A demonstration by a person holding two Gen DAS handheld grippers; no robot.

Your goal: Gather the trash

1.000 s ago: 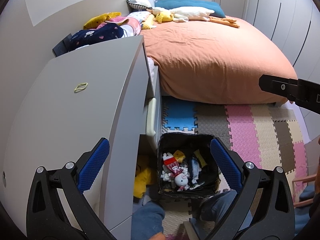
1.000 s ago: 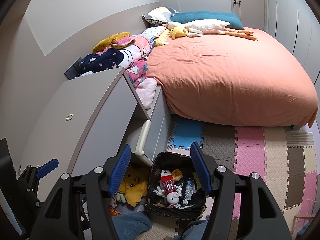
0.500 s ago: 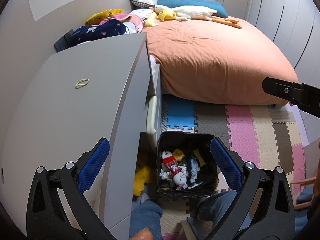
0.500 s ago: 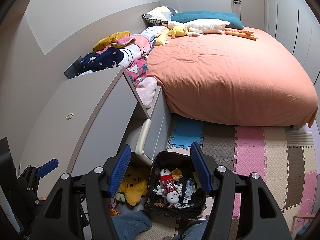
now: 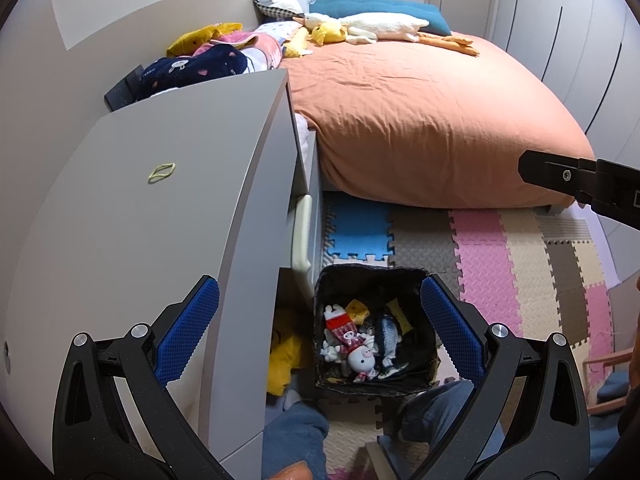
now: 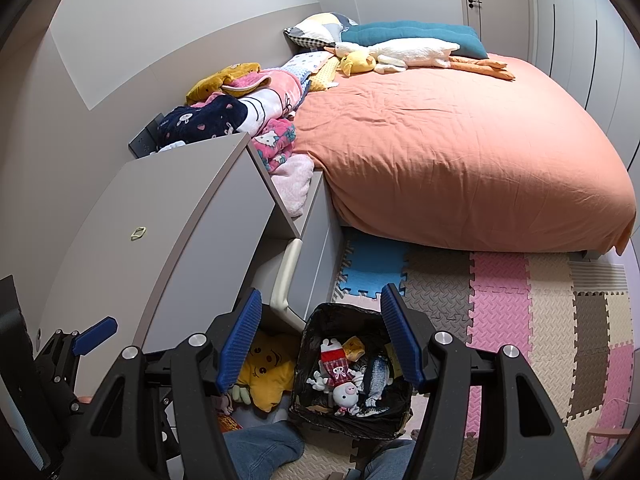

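I have both tongs raised over the room, empty: left tongs (image 5: 320, 312) spread wide, right tongs (image 6: 320, 338) parted somewhat less. The bin (image 5: 374, 390), black-lined, sits on the floor mat at 6 o'clock between my knees, probably kept there so drops fall straight in; it already holds small toys and scraps. The only loose piece I can see is a rubber band (image 5: 161, 172) at 10 o'clock on the grey bench (image 5: 120, 240), well clear of its edges, open room all round.

text: none legible | labels: none | numbers: none
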